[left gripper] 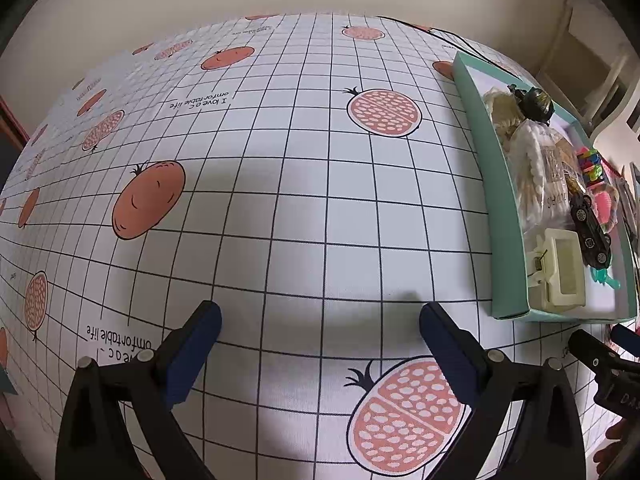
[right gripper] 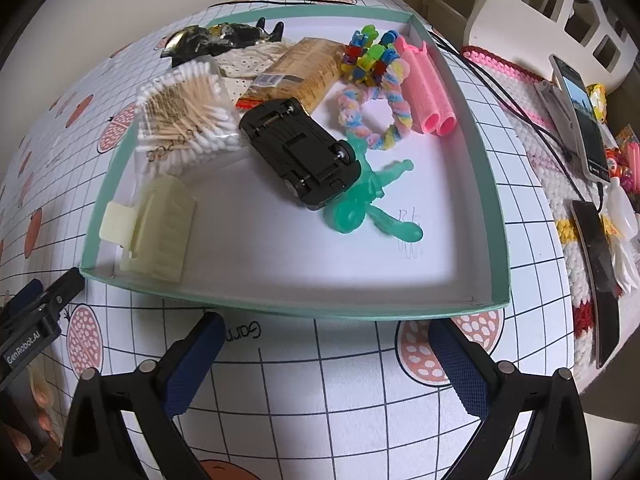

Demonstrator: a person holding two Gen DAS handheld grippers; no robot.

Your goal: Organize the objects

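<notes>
Left gripper (left gripper: 320,320): jaws spread wide, nothing between them, poised over the checked tablecloth (left gripper: 280,200) printed with orange fruit. Only bare cloth lies ahead of these jaws. The teal box (left gripper: 496,200) sits ahead and far to the right of them, well apart. The tip of the other gripper shows at the right edge of this view, just below the box's near corner.

Right gripper (right gripper: 324,332): jaws spread wide, gripping nothing. The box (right gripper: 496,216) lies directly ahead; its near wall runs across just beyond both fingertips, close to them, and whether they touch it cannot be told.

Contents of the box, as placed from the right jaws:
- Cream hair clip (right gripper: 156,228), ahead and left, in the near left corner against the wall.
- Pack of cotton swabs (right gripper: 188,120), farther ahead on the left, beyond the clip.
- Black toy car (right gripper: 300,152), straight ahead near the middle, lying upside down with its wheels up.
- Green plastic toy (right gripper: 360,204), ahead and slightly right, partly under the car.
- Pastel twisted ring (right gripper: 376,116), farther ahead, beyond the car.
- Pink rollers (right gripper: 428,88), ahead right, lying side by side near the right wall.
- Bright linked blocks (right gripper: 368,56) and a packet of biscuits (right gripper: 304,72), toward the far side.
- Dark shiny item (right gripper: 216,38), at the far left corner; its kind cannot be told.

A phone (right gripper: 580,116) stands outside the box, far right of the jaws.
</notes>
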